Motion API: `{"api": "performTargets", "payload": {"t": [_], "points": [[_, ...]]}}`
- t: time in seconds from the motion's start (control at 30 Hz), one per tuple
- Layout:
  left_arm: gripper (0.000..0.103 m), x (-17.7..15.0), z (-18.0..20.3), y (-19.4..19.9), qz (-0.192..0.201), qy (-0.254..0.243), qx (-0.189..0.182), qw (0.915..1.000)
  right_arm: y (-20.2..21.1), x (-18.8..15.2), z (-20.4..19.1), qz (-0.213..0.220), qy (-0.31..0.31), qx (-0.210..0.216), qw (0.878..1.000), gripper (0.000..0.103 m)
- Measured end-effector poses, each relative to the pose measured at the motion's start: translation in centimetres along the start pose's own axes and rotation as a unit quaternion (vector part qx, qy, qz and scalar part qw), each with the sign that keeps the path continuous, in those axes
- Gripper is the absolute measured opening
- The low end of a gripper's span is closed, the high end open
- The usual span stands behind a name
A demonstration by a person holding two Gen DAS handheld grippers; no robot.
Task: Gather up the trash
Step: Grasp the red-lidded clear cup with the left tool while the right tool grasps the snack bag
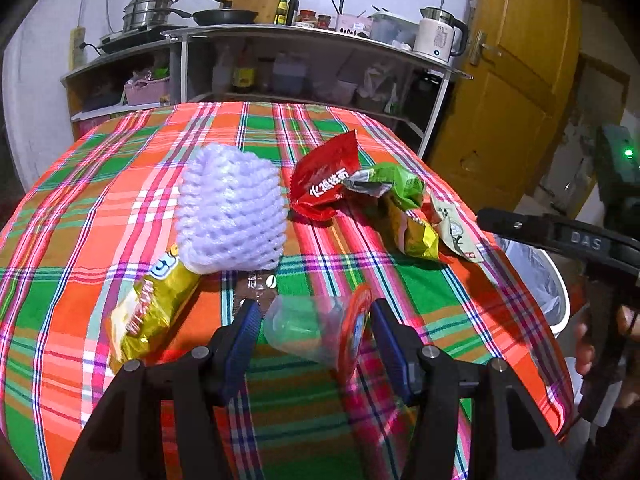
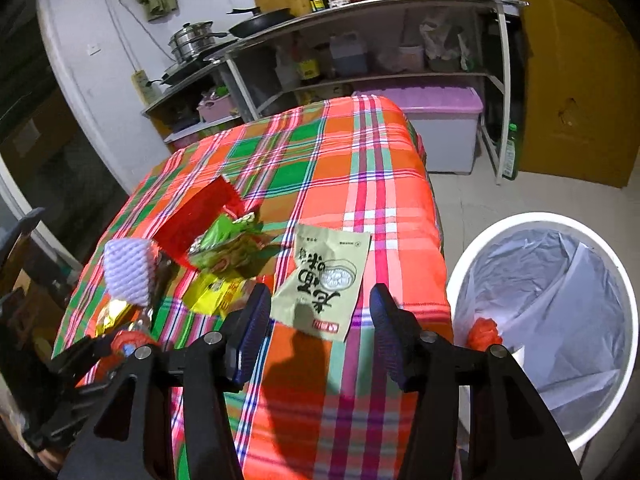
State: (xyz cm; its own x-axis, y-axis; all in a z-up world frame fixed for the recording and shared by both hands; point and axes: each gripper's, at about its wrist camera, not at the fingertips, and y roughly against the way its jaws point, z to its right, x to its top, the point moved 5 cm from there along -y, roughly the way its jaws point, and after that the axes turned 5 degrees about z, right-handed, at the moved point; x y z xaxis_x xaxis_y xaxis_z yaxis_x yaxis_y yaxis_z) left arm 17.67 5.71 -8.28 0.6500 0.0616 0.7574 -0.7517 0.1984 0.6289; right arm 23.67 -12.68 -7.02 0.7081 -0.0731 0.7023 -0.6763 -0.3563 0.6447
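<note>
Trash lies on a plaid-clothed table (image 1: 120,184). My left gripper (image 1: 314,312) is open, its fingers on either side of a clear plastic cup with a red lid (image 1: 320,330) lying on its side. Beyond it are a white foam fruit net (image 1: 232,212), a gold wrapper (image 1: 152,304), a red packet (image 1: 324,180), a green-yellow packet (image 1: 404,208) and a beige packet (image 1: 456,228). My right gripper (image 2: 318,304) is open and empty above the beige packet (image 2: 328,276), near the table's right edge. A white bin with a clear liner (image 2: 552,304) stands on the floor at the right.
A metal shelf (image 1: 304,34) with pots, a pan, bottles and a kettle stands behind the table. A yellow door (image 1: 512,80) is at the right. A purple-lidded storage box (image 2: 440,128) sits under the shelf.
</note>
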Motion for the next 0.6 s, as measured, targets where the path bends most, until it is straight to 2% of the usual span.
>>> {"api": "performTargets", "payload": {"t": [0.23,0.37,0.6], "points": [[0.056,0.1,0.3,-0.2,0.005,-0.004,-0.007,1.0000,-2.0,0.5,0.1,-0.013,-0.006,-0.016,1.000,0.053],[0.048,0.0,0.8,-0.2,0.008,-0.019,-0.005,0.9998,-3.2,0.5,-0.1,-0.024,-0.003,-0.023,0.999,0.053],[0.048,-0.1,0.7,0.0,0.010,-0.014,-0.007,0.9998,-4.6,0.5,-0.6,-0.033,0.014,-0.042,0.998,0.053]]}}
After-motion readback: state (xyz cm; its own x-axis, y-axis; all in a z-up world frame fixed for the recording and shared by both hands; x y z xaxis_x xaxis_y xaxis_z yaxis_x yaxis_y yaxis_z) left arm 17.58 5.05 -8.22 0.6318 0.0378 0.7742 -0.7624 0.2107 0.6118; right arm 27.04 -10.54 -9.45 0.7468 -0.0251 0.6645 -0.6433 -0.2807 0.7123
